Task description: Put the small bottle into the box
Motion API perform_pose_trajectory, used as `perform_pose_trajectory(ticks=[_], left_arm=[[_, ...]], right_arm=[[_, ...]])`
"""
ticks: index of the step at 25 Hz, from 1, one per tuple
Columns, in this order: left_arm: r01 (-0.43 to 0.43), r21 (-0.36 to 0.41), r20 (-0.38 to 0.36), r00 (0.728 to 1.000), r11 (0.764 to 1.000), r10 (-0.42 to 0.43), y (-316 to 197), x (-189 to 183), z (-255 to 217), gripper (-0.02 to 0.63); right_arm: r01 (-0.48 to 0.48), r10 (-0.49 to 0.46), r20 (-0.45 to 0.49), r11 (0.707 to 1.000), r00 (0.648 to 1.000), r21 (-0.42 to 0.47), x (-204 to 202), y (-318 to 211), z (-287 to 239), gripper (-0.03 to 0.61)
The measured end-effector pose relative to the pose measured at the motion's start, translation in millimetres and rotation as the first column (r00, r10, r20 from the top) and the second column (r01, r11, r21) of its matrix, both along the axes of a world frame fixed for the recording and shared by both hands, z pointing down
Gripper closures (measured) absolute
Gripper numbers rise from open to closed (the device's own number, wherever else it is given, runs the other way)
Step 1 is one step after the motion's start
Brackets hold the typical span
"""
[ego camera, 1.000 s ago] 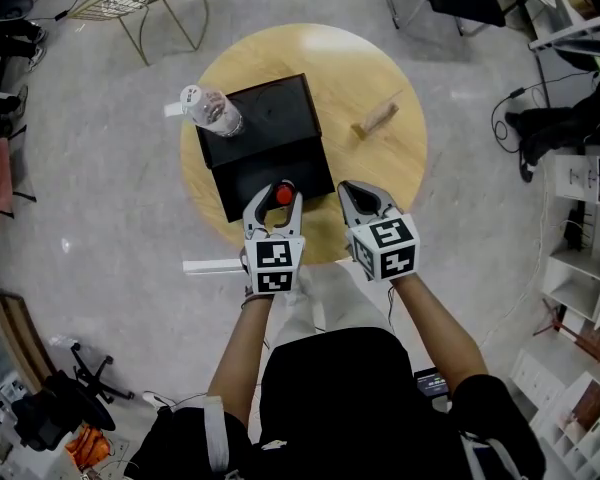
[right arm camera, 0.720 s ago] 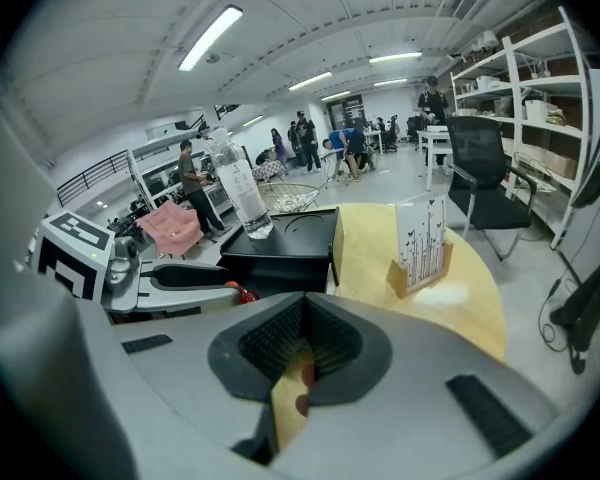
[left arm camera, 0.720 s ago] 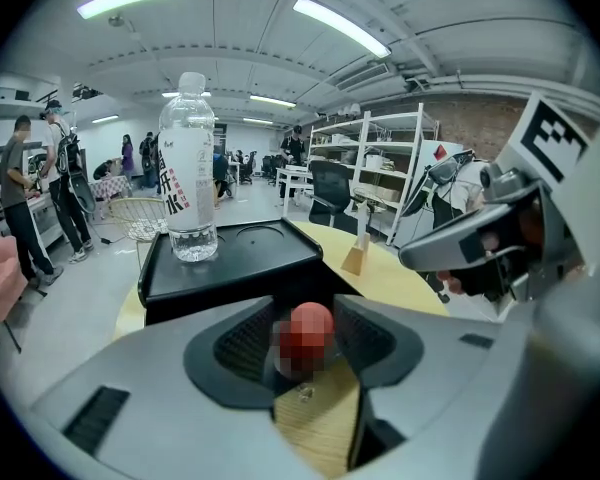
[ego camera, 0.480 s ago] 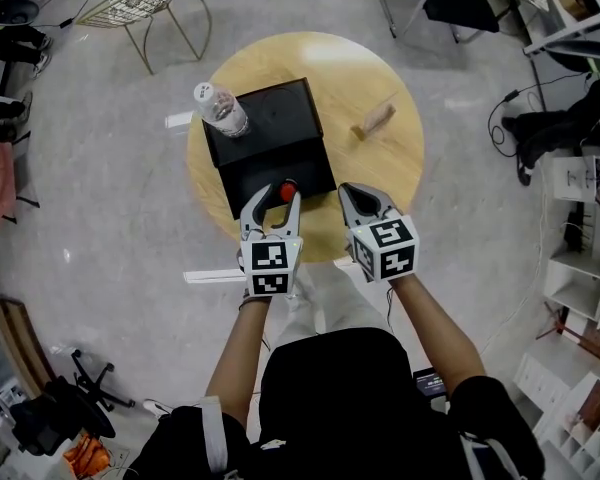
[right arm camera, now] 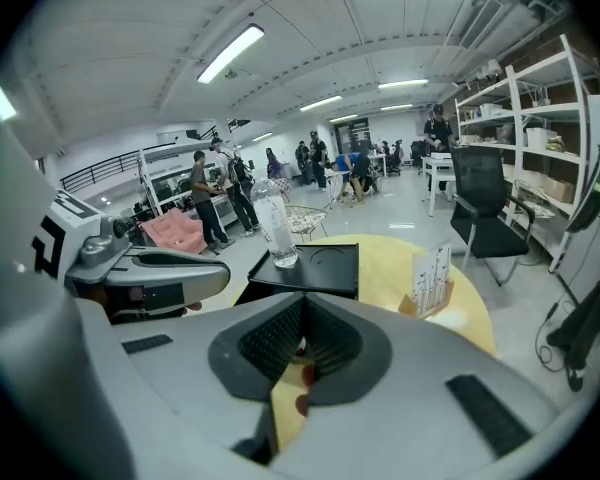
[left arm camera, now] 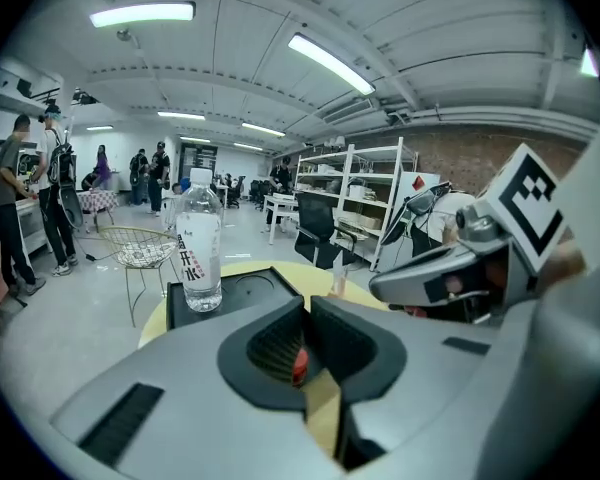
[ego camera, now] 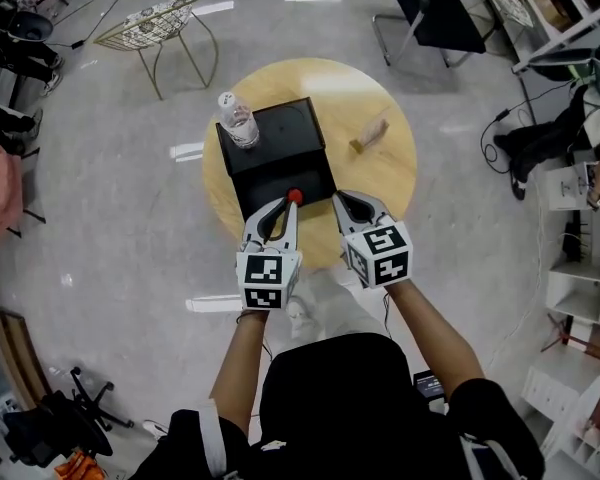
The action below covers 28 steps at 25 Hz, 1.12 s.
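The head view shows the left tongs (ego camera: 286,204) with the red-capped small bottle (ego camera: 294,196) at their tips, over the near edge of the black box (ego camera: 280,138). Only the left gripper view shows the pads, just closing, clamped on it. The right gripper view shows the right tongs (right arm camera: 300,318) clenched, empty.

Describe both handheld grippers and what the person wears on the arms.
The left gripper and right gripper match: grey shells, black ribbed jaws, each with a cube of black-and-white square markers. The person wears a black short-sleeved top.
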<state>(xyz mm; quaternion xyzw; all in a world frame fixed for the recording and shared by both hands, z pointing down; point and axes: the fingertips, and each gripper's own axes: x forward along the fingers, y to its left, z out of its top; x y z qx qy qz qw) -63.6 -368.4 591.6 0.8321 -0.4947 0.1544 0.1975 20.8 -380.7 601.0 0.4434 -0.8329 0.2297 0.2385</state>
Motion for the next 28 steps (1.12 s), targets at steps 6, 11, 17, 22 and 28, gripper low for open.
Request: perform_pose_trajectory(ticks=[6,11,17,22,28], left_arm=[[0.016,0.045,-0.027,1.000,0.999,-0.015,20,-18,-40,0.600],[0.032,0.076,-0.037,0.999,0.997,-0.029,46,-31,-66,0.601],[0.018,0.128,-0.022,1.000,0.992,-0.016,79,-39,-98,0.603],[0.009,0.183,-0.027,1.000,0.983,-0.004,106,-41,-126,0.603],[-0.034,0.241,-0.022,0.999,0.970,0.040,143,-37,-154,0.603]], right_arm=[[0.021,-0.022,0.013,0.997,1.000,0.074,-21,13,-34,0.577],[0.030,-0.034,0.031,0.992,0.999,0.125,-35,33,-57,0.577],[0.023,-0.031,0.042,0.983,0.999,0.181,-41,62,-87,0.577],[0.017,-0.029,0.049,0.973,0.998,0.228,-44,90,-108,0.577],[-0.009,-0.011,0.065,0.957,0.998,0.291,-44,123,-139,0.577]])
